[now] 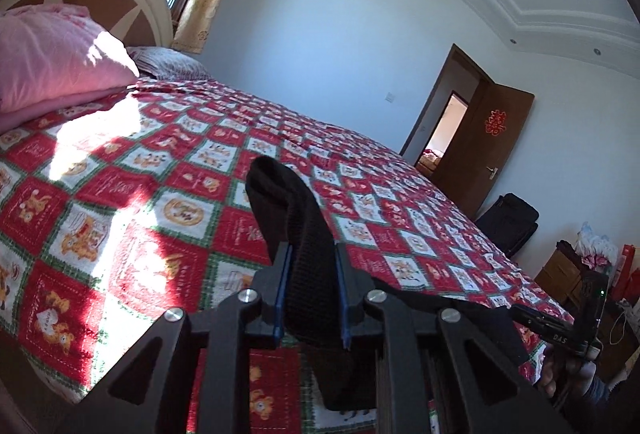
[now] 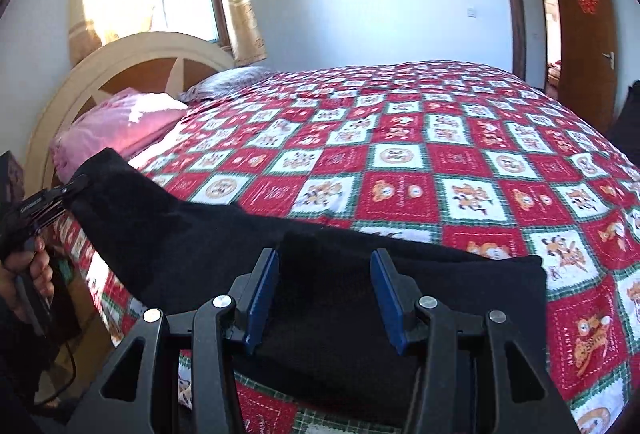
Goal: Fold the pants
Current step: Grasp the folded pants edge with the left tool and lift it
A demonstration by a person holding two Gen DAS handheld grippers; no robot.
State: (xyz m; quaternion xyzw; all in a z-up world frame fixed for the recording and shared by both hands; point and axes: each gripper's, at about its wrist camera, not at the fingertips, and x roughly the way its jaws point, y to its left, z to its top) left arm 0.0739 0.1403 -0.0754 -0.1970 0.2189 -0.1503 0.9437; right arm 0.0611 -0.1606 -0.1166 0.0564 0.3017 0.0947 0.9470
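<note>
You have one end of the black pants pinched in each tool and lifted a little off the red checked bed cover, so this looks like the start of a fold. Your left gripper is squeezed narrow on a bunched-up edge that pokes up past its tips, and your right gripper stands about half wide with thick cloth filling the space between its blue pads. The pants look soft, dark and floppy near the bed's front edge, so next carry both ends together and lay them flat.
</note>
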